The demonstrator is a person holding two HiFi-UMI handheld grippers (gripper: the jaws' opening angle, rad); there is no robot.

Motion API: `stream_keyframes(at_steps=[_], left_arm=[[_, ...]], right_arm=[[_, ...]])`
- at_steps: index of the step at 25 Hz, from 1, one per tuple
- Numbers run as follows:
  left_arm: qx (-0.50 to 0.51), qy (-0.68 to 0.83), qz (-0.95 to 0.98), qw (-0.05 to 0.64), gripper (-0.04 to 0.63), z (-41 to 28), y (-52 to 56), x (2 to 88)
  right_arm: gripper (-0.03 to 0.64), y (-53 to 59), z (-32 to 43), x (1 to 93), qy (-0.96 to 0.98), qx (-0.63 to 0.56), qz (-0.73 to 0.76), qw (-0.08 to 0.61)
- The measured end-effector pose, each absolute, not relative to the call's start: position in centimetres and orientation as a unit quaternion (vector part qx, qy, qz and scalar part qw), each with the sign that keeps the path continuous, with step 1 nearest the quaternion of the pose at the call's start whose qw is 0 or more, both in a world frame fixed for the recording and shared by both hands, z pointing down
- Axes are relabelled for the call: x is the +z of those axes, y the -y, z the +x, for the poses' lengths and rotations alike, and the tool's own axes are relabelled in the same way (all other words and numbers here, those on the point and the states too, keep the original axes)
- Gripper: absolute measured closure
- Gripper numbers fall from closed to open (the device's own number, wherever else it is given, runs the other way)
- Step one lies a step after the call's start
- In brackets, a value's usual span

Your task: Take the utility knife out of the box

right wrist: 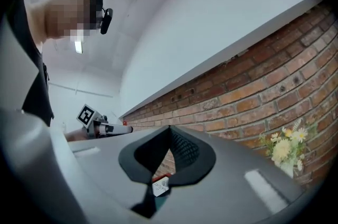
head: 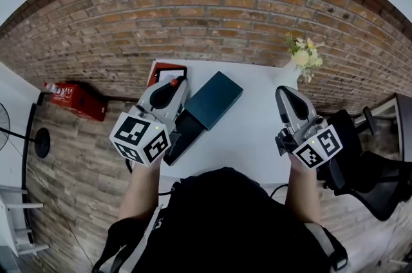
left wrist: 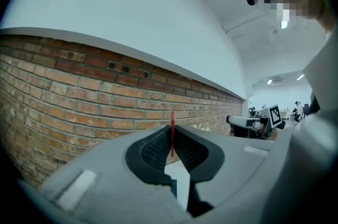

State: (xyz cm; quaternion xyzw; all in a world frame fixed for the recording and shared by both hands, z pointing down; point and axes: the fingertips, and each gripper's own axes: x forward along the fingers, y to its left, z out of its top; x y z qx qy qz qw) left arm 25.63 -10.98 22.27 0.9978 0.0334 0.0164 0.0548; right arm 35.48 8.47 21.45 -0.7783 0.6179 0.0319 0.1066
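The one utility knife (left wrist: 171, 136) shows only as a thin red edge standing upright between the jaws of the left hand-held gripper (head: 172, 85), which is clamped narrow on it. In the head view a small red tip peeks out at that gripper's nose, left of centre and raised over the upper left part of the white surface (head: 257, 130). Just right of and below it lies the one box (head: 199, 114) in two parts. Its dark teal lid (head: 215, 98) sits slantwise near the middle of the frame. Its black tray (head: 187, 133) runs down to the left from under the lid, partly behind the left gripper's marker cube. The right hand-held gripper (head: 284, 93), the second of the two, hangs at the right edge of the surface, well apart from the box. Its jaws are pressed together with nothing between them. One flat red-framed pack (head: 166, 72) lies at the surface's upper left corner. One vase of pale yellow flowers (head: 302, 58) stands at the upper right corner, against the brick wall (head: 212, 14). On the plank floor at the left of the frame sits one red case (head: 76, 99), and one black chair (head: 370, 175) stands at the right.
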Motion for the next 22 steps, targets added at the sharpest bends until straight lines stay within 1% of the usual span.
stream_keyframes(at_steps=[6, 14, 22], left_arm=[[0.033, -0.019, 0.996, 0.080, 0.577, 25.1, 12.1, 25.1], [0.042, -0.011, 0.996, 0.084, 0.577, 24.6, 13.3, 26.1], [0.045, -0.003, 0.996, 0.083, 0.577, 24.6, 14.0, 26.6]], right_arm=[[0.618, -6.5, 33.3, 24.8, -0.634, 0.019, -0.772, 0.045], [0.618, -5.1, 32.9, 25.9, -0.641, 0.010, -0.767, 0.031], [0.618, -5.7, 33.7, 26.1, -0.631, 0.004, -0.775, 0.034]])
